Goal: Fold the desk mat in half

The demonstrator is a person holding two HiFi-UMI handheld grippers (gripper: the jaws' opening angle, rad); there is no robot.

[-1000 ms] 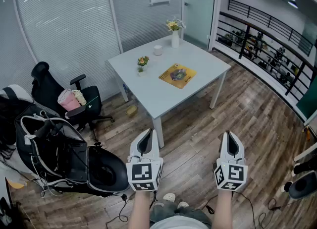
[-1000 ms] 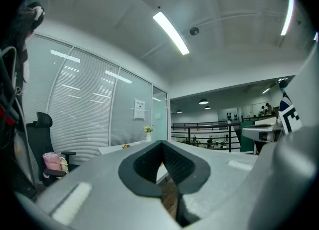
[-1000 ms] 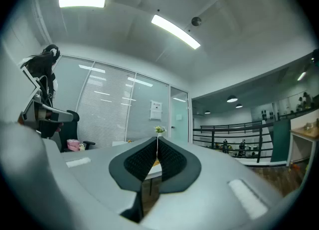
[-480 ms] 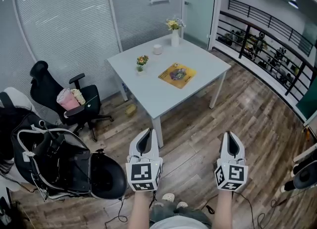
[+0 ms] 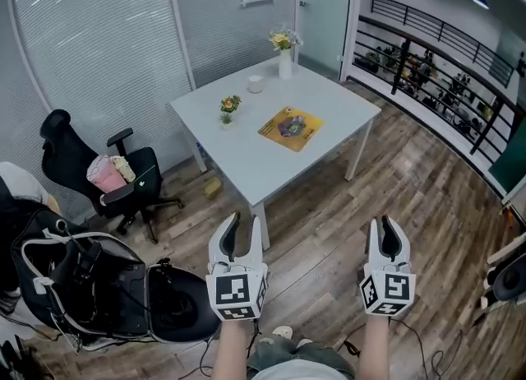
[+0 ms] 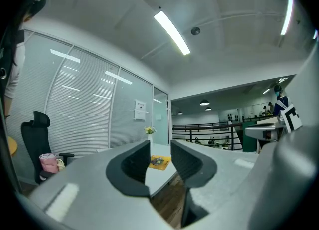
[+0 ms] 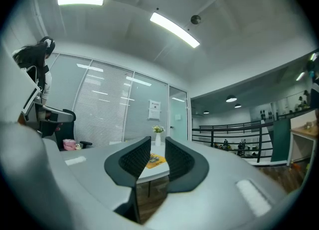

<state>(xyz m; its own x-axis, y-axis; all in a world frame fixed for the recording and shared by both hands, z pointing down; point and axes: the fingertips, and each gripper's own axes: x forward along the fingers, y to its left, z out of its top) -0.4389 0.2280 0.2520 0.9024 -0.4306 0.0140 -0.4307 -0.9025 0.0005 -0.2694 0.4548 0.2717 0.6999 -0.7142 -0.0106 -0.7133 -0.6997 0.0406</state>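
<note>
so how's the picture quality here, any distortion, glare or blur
Head view: sharp, evenly lit, mild bending at the edges; the desk mat on the table reads clearly. Left gripper view: strong fisheye with black corners, the left tool soft up close, the ceiling light strip glaring. Right gripper view: same fisheye and black corners; the mat looks tiny between the parted jaws of the right tool.

The left gripper and the right gripper were side by side, well apart from the table, jaws apart and empty.

White table, wood floor
</note>
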